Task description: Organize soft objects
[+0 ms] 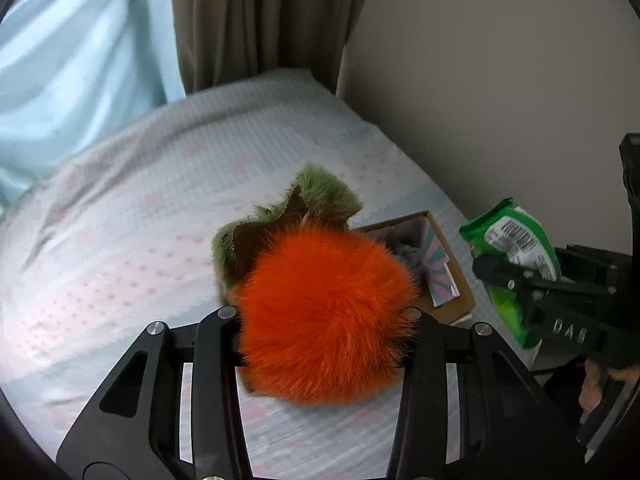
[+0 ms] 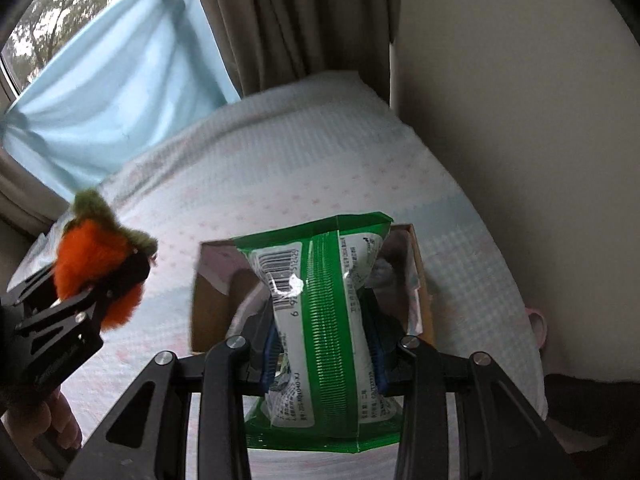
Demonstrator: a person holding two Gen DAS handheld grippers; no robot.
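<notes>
A bed (image 2: pixel 280 160) carries everything, covered by a pale blue-and-white sheet (image 1: pixel 140 216) with small pink marks. 1 open cardboard box (image 2: pixel 204 292) lies directly on it, toward the right side near the wall, holding something grey inside.

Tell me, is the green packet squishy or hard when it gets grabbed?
Probably squishy: the green packet pinches into a waist where the right gripper clamps it. Likely light, since that one grip holds it up. Its shiny wrapper could be slippery.
</notes>
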